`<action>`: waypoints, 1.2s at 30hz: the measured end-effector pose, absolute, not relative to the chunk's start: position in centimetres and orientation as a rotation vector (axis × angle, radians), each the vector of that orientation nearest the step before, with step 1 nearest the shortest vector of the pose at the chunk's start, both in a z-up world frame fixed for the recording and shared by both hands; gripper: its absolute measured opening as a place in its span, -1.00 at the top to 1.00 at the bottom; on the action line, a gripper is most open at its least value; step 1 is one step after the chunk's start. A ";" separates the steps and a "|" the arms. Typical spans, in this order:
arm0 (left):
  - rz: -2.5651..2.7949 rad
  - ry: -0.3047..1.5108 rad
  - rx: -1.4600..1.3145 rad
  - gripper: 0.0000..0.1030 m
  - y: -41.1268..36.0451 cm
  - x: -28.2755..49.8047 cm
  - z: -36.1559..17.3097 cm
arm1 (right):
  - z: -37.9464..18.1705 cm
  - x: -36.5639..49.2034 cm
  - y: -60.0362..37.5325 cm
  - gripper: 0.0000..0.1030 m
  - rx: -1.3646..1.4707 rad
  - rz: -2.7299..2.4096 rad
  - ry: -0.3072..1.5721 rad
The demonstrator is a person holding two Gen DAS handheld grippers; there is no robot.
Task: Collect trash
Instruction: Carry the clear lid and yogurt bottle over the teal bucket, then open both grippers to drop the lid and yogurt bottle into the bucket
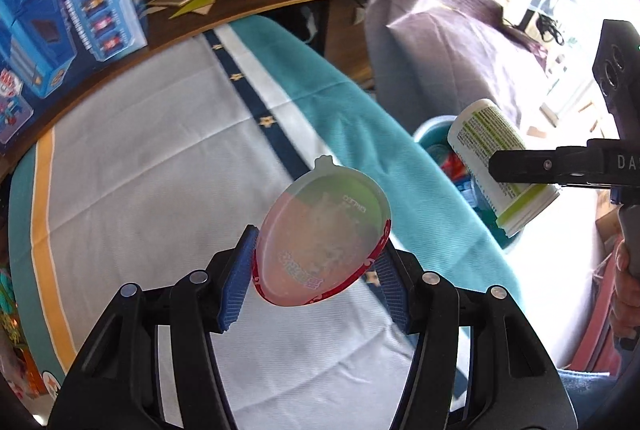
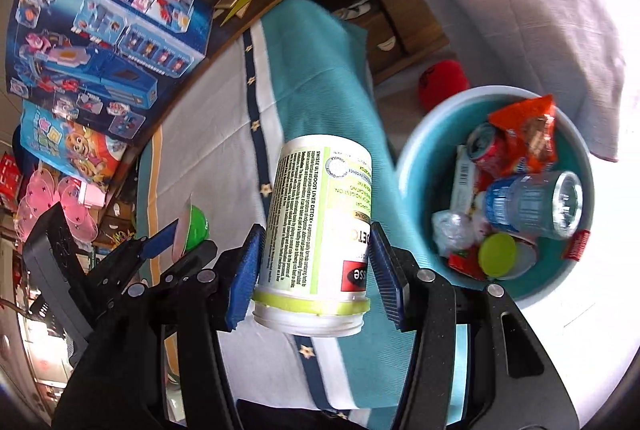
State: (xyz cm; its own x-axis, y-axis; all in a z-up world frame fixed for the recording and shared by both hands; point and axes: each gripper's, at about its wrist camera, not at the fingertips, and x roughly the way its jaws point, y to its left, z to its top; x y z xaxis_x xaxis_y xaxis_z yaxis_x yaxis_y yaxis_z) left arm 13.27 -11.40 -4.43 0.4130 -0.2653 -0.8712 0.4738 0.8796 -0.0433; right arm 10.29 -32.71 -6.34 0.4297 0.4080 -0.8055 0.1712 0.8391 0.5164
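My left gripper [image 1: 318, 242] is shut on a shallow round plastic cup [image 1: 324, 230] with a red rim and a cloudy film lid, held above the white and teal bedspread [image 1: 160, 150]. My right gripper [image 2: 316, 230] is shut on a white pill bottle [image 2: 316, 214] with a green label, its open neck toward the camera. In the left wrist view that bottle [image 1: 488, 138] hangs over the teal trash basin [image 1: 434, 124]. The right wrist view shows the basin [image 2: 416, 158] to the right of the bottle. The cup's green underside [image 2: 194, 228] sits to the left there.
The basin holds a red can [image 2: 486, 146], an orange wrapper [image 2: 528, 126], a clear plastic bottle [image 2: 536, 204] and a yellow-green cap [image 2: 498, 254]. Blue toy boxes [image 2: 108, 42] stand on a wooden ledge on the left. A lilac pillow [image 2: 540, 2] and a red ball [image 2: 442, 80] lie beyond the basin.
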 end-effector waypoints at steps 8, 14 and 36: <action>-0.540 1.063 0.295 -0.13 -17.8 12.2 -4.7 | -7.3 7.3 -39.5 0.02 0.669 0.099 1.091; -0.585 1.083 0.346 -0.13 -21.9 11.7 -5.5 | -9.1 5.5 -43.6 0.02 0.741 0.053 1.081; -0.704 1.173 0.433 -0.15 -30.8 11.3 -10.0 | -11.8 4.8 -48.2 0.02 0.803 0.005 1.094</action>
